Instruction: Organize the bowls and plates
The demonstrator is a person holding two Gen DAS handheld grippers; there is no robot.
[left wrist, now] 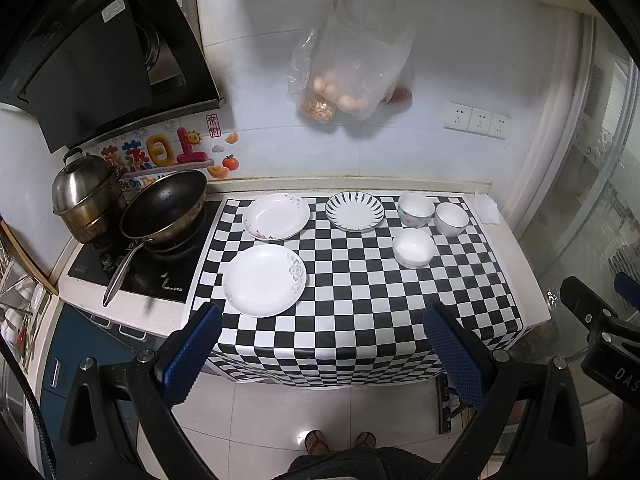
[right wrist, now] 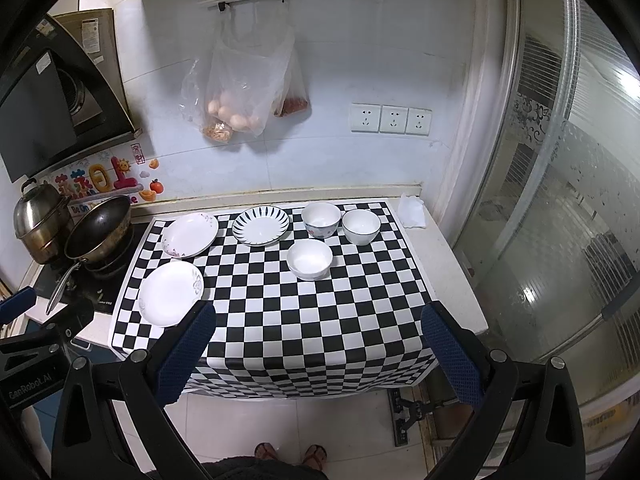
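both tongs stand released. your left gripper (left wrist: 322, 344) hangs over the front edge of the checkered cloth (left wrist: 360, 300), its blue pads (left wrist: 192, 356) spread wide with nothing between them. your right gripper (right wrist: 318, 346) sits just beside it at the same edge, pads (right wrist: 450, 354) equally wide apart and holding nothing.

you see six dishes on the cloth, none touching a gripper:
- a white plate with a grey flower (left wrist: 264, 280) lies nearest you on the left side.
- a white plate with small pink sprigs (left wrist: 276, 217) lies behind it, near the wall.
- a plate with dark radiating stripes (left wrist: 354, 211) lies to the right of that one.
- a bowl with a patterned outside (left wrist: 416, 210) and a white bowl with a dark rim (left wrist: 452, 219) stand upright side by side at the back right; you cannot tell whether they touch.
- a plain white bowl (left wrist: 414, 247) stands just in front of them.

left of the cloth you see a dark frying pan (left wrist: 164, 208) and a steel steamer pot (left wrist: 86, 196) on the stove. a clear bag of eggs (left wrist: 352, 76) hangs on the wall above the dishes.
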